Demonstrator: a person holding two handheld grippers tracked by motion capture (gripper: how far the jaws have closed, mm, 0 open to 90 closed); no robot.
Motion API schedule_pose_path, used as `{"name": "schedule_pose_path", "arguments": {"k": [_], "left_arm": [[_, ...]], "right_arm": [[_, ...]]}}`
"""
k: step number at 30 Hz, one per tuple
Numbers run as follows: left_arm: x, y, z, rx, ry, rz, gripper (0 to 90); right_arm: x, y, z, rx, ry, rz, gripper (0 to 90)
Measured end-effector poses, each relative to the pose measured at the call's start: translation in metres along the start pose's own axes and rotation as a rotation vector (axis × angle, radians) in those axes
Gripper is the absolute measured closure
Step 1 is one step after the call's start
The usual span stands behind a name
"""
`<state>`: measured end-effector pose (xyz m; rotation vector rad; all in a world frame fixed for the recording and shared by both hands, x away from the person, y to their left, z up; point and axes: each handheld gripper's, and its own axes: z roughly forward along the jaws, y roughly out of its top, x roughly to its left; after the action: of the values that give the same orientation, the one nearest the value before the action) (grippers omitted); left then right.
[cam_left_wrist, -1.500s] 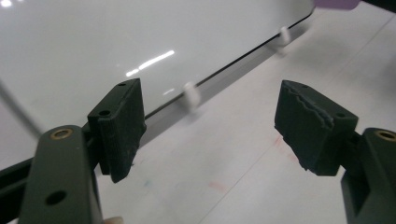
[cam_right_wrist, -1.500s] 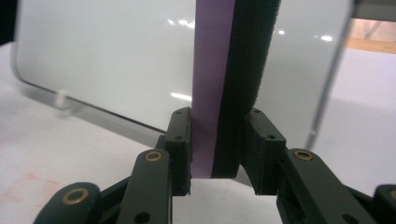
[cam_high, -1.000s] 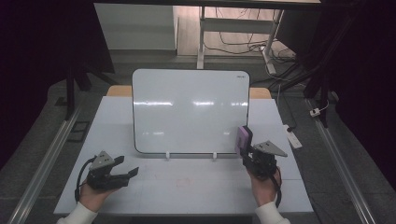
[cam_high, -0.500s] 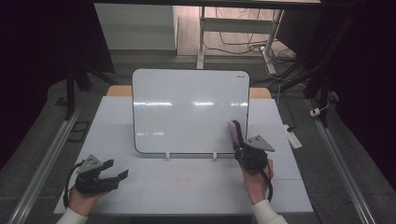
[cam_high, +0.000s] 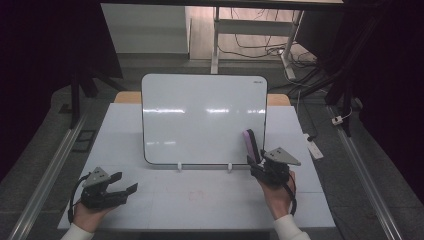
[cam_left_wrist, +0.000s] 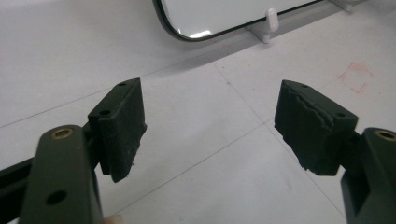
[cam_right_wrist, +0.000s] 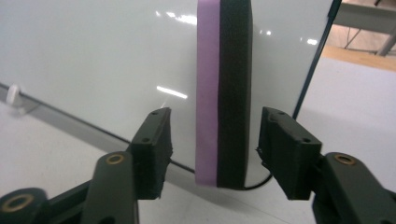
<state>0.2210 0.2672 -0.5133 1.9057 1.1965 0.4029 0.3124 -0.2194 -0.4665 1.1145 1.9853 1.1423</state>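
Standing on end against the lower right part of the whiteboard (cam_high: 204, 119), the eraser (cam_high: 250, 145) shows its purple side and black felt side between the jaws of the right gripper (cam_high: 256, 161). Those jaws have just been opening; in the right gripper view a gap shows on each side between the pads and the eraser (cam_right_wrist: 223, 93), so nothing presses on it. The whiteboard leans upright on two small white feet at the back of the table (cam_high: 150, 200). Near the table's front left corner, the left gripper (cam_high: 125, 184) rests low in the person's hand, jaws about half open and empty over bare tabletop (cam_left_wrist: 201, 130).
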Motion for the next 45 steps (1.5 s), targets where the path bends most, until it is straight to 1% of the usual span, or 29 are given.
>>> {"name": "schedule_pose_path", "arguments": {"k": [3, 6, 9, 11, 13, 16, 21, 24, 26, 29, 34, 45], "left_arm": [[-0.001, 0.0, 0.0, -0.001, -0.009, 0.008, 25.7], [-0.002, 0.0, 0.001, 0.003, -0.017, 0.016, 25.6], [-0.003, 0.0, 0.003, 0.007, -0.03, 0.025, 25.4], [-0.004, 0.0, 0.004, 0.01, -0.034, 0.035, 25.2], [-0.005, -0.001, 0.005, 0.013, -0.037, 0.046, 24.9], [-0.005, -0.001, 0.007, 0.012, -0.045, 0.056, 24.4], [-0.004, 0.0, 0.011, 0.011, -0.051, 0.068, 23.7], [-0.003, 0.001, 0.014, 0.014, -0.053, 0.067, 23.0], [-0.002, 0.0, 0.016, 0.017, -0.053, 0.064, 22.7], [-0.001, 0.0, 0.015, 0.017, -0.057, 0.056, 22.2], [-0.001, 0.0, 0.016, 0.012, -0.063, 0.053, 21.6], [-0.002, 0.001, 0.016, 0.009, -0.066, 0.06, 20.8]], "right_arm": [[-0.003, -0.003, -0.007, 0.0, 0.021, -0.044, 40.0], [-0.007, -0.008, -0.013, -0.001, 0.073, -0.073, 37.8], [-0.015, -0.015, -0.018, -0.013, 0.139, -0.083, 36.0], [-0.02, -0.021, -0.022, -0.014, 0.161, -0.092, 34.8], [-0.025, -0.028, -0.025, -0.016, 0.193, -0.094, 34.6], [-0.033, -0.038, -0.031, -0.024, 0.218, -0.094, 34.0], [-0.048, -0.053, -0.036, -0.022, 0.225, -0.099, 33.8], [-0.057, -0.062, -0.035, -0.01, 0.226, -0.09, 33.5], [-0.059, -0.065, -0.033, -0.001, 0.227, -0.086, 33.5], [-0.059, -0.068, -0.029, 0.013, 0.234, -0.098, 33.2], [-0.055, -0.069, -0.025, 0.028, 0.243, -0.133, 32.5], [-0.056, -0.069, -0.024, 0.018, 0.241, -0.134, 31.8]]}}
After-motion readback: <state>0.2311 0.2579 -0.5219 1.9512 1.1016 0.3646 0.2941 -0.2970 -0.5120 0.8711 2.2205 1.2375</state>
